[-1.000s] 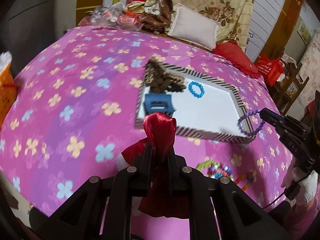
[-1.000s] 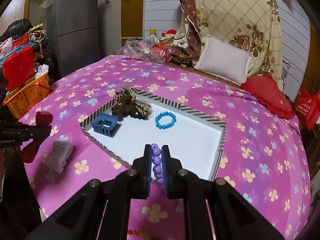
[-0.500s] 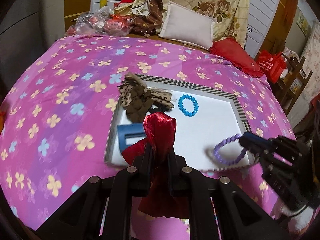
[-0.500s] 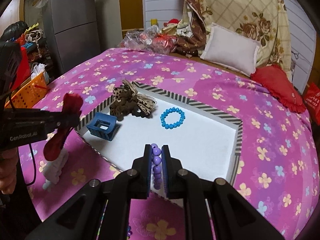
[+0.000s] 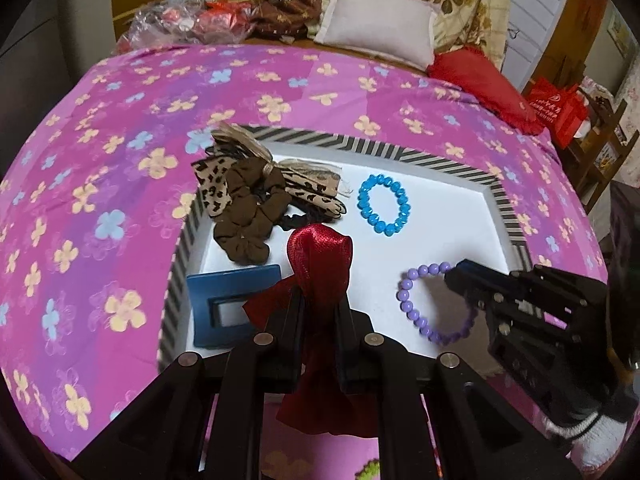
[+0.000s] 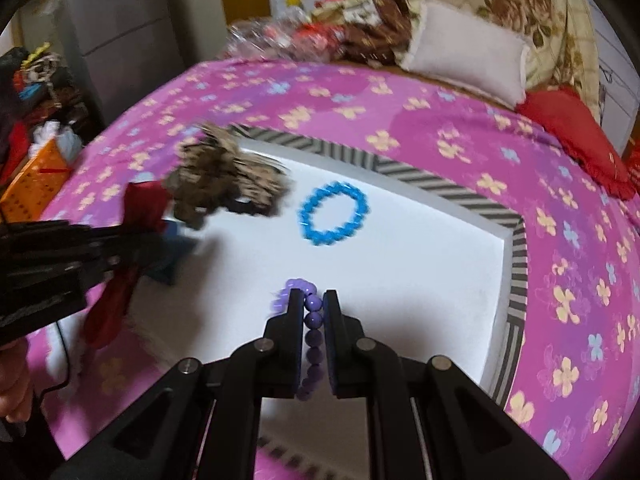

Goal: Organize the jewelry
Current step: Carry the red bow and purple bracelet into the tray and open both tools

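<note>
A white tray [image 5: 436, 236] with a striped rim lies on the pink flowered bed. My left gripper [image 5: 318, 300] is shut on a red satin bow [image 5: 320, 256] and holds it over the tray's near left part. My right gripper [image 6: 313, 300] is shut on a purple bead bracelet [image 6: 313, 320], low over the tray; the bracelet [image 5: 416, 308] and gripper also show in the left wrist view. In the tray lie a blue bead bracelet [image 5: 383, 209], brown and leopard scrunchies [image 5: 248, 204] and a small blue box [image 5: 232, 304].
A white cushion [image 5: 380, 32], a red pillow [image 5: 480, 84] and bags of clutter [image 5: 192, 24] sit at the bed's far end. An orange basket [image 6: 32, 180] stands left of the bed. A red bag and wooden shelf [image 5: 568, 112] stand on the right.
Both grippers have moved forward over the tray. The purple bracelet has come down from the tray's near rim to low over its white floor. The red bow now hangs over the blue box.
</note>
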A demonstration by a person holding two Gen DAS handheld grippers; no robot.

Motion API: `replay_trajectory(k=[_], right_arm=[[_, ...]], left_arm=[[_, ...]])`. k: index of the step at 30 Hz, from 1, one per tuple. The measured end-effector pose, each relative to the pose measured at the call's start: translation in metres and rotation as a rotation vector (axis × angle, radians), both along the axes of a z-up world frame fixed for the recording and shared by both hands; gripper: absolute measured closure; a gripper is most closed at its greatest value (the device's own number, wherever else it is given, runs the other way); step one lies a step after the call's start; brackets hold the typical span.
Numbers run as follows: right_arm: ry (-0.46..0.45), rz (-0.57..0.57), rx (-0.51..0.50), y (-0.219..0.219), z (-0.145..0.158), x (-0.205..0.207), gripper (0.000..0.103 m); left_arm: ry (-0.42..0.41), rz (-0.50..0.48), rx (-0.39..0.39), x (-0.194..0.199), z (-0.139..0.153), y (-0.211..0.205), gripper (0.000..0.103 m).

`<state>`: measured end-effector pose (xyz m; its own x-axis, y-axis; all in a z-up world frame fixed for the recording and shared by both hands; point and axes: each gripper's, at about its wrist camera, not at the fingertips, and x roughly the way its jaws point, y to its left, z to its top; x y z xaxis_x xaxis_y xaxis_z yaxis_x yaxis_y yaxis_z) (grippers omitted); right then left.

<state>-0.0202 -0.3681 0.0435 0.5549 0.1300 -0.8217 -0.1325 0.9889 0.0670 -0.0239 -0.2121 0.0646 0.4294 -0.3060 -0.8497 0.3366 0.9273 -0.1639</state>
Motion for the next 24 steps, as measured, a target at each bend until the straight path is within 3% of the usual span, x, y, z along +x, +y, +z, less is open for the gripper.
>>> replay_trajectory(k=[10, 15, 19, 24], right_arm=[[0.069, -0.052, -0.038, -0.014, -0.022, 0.037, 0.094], [0.067, -0.044, -0.021, -0.007, -0.025, 0.043, 0.094], [0.063, -0.084, 0.040, -0.017, -0.022, 0.038, 0.078], [0.024, -0.108, 0.066, -0.027, -0.007, 0.015, 0.067]], left_arm=[[0.027, -0.003, 0.049, 0.026, -0.015, -0.020, 0.089], [0.049, 0.018, 0.021, 0.036, -0.018, -0.021, 0.089], [0.068, 0.015, -0.071, 0.040, -0.017, -0.018, 0.088], [0.095, 0.025, -0.156, 0.041, -0.013, -0.007, 0.067]])
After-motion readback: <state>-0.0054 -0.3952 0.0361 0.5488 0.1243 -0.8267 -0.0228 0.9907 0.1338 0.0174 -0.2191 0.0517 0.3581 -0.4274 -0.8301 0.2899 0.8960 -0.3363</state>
